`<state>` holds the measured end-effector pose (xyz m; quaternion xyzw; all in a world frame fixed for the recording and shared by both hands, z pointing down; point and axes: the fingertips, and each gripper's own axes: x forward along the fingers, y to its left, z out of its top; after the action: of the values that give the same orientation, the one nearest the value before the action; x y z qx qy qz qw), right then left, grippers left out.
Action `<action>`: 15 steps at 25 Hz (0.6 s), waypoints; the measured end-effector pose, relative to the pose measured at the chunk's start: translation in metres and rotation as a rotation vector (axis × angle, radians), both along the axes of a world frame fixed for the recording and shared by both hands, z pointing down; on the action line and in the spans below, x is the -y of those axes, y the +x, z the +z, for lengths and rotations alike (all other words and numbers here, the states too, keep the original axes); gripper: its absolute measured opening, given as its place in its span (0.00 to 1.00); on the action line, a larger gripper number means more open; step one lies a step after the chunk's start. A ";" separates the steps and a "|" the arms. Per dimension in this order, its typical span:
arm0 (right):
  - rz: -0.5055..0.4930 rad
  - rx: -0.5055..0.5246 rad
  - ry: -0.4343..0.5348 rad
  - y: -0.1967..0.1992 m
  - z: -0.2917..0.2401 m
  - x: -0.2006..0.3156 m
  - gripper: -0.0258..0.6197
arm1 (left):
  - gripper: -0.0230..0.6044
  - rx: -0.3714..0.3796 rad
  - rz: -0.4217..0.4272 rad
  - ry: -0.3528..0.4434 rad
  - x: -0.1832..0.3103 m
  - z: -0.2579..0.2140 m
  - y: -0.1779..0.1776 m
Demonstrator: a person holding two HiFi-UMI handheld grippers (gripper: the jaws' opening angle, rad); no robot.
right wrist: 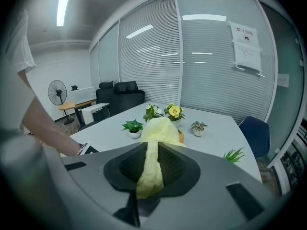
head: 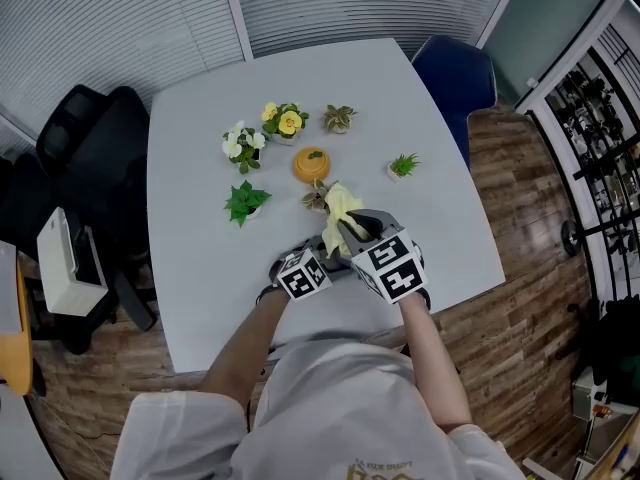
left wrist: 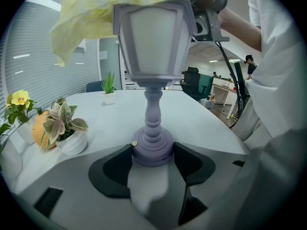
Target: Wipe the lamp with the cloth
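Observation:
A lavender lantern-style lamp (left wrist: 153,51) stands upright on the white table (head: 200,268). My left gripper (left wrist: 153,153) is shut on its round base, one dark pad pressed against each side. A yellow cloth (left wrist: 88,13) is draped over the top of the lamp's shade. My right gripper (right wrist: 152,150) is shut on that cloth (right wrist: 154,143), which hangs pinched between its jaws. In the head view the cloth (head: 340,211) covers the lamp just ahead of both grippers, left gripper (head: 322,253) and right gripper (head: 352,233). The right gripper's body (left wrist: 208,6) shows beside the shade.
Small potted plants ring the lamp: a variegated one (head: 316,198), a leafy green one (head: 245,203), yellow flowers (head: 287,121), white flowers (head: 242,145), a grass tuft (head: 403,165). An orange pot (head: 312,163) sits behind. A blue chair (head: 455,73) and a black chair (head: 85,138) flank the table.

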<state>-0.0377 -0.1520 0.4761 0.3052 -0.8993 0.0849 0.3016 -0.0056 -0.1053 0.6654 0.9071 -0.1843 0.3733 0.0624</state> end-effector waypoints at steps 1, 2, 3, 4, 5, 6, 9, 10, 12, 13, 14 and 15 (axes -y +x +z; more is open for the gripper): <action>0.003 0.001 -0.001 0.001 0.000 0.001 0.15 | 0.48 0.000 0.000 0.000 0.000 0.000 0.000; 0.007 0.003 -0.002 0.002 0.000 0.002 0.15 | 0.48 0.001 0.000 0.000 0.000 0.000 0.000; 0.011 0.006 -0.003 0.002 0.000 0.003 0.15 | 0.48 0.001 0.000 0.000 0.000 0.001 0.000; 0.016 0.009 -0.004 0.003 0.001 0.004 0.15 | 0.48 0.000 0.000 0.001 0.000 0.001 0.000; 0.021 0.011 -0.004 0.004 0.001 0.005 0.15 | 0.48 0.000 0.000 0.001 0.000 0.001 0.000; 0.027 0.013 -0.004 0.005 0.001 0.006 0.15 | 0.48 0.000 0.000 0.002 0.000 0.001 0.000; 0.041 0.014 0.002 0.008 0.001 0.009 0.15 | 0.48 0.000 0.001 0.004 0.000 0.001 0.000; 0.045 0.014 0.004 0.009 0.000 0.009 0.15 | 0.48 0.000 0.001 0.004 0.000 0.001 0.000; 0.056 0.013 0.010 0.012 0.000 0.010 0.15 | 0.48 0.000 0.000 0.004 0.000 0.001 0.000; 0.061 0.013 0.013 0.013 0.000 0.011 0.15 | 0.48 0.000 0.000 0.004 0.000 0.001 0.000; 0.067 0.013 0.014 0.014 0.000 0.011 0.15 | 0.48 0.000 0.000 0.004 0.000 0.001 -0.001; 0.071 0.013 0.015 0.016 0.000 0.012 0.15 | 0.48 0.001 0.000 0.004 0.000 0.001 -0.001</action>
<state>-0.0221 -0.1637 0.4762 0.3386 -0.8904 0.0908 0.2903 -0.0063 -0.1056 0.6668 0.9071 -0.1849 0.3733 0.0604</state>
